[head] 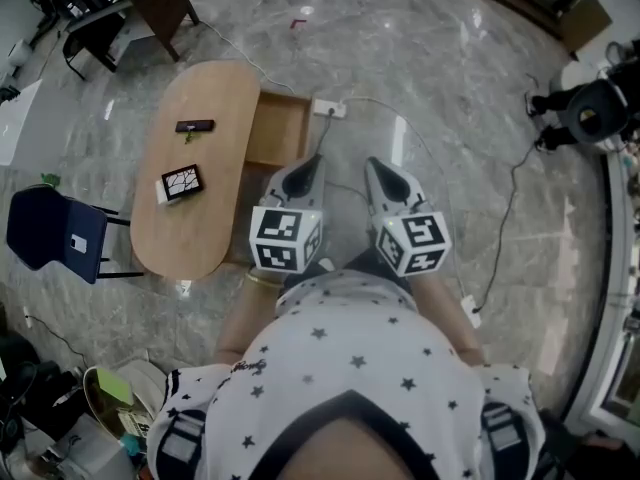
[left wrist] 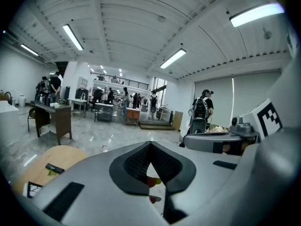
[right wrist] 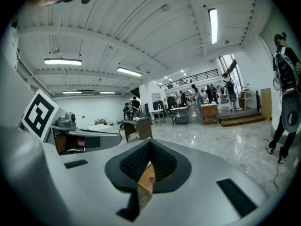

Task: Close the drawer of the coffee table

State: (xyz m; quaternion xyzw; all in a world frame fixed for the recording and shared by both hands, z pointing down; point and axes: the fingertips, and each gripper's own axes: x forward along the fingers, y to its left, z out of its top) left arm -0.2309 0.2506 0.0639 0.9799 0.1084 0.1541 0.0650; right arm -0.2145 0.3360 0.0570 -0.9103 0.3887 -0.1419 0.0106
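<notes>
The oval wooden coffee table (head: 195, 168) stands to my left, and its drawer (head: 278, 128) is pulled out to the right, open and showing a bare wooden bottom. My left gripper (head: 316, 160) is shut with nothing in it and hovers just short of the drawer's near right corner, apart from it. Beside it my right gripper (head: 372, 164) is also shut and empty, over the floor. In the left gripper view the jaws (left wrist: 150, 143) meet at a point, with the table top (left wrist: 44, 161) low at the left. In the right gripper view the shut jaws (right wrist: 150, 143) leave a sliver of the drawer's wood (right wrist: 146, 179) showing.
A black remote (head: 194, 126) and a small framed tile (head: 182, 182) lie on the table. A blue chair (head: 55, 230) stands at the table's left. A power strip (head: 328, 108) and its cable lie on the floor beyond the drawer. A dark desk (head: 160, 3) is far left.
</notes>
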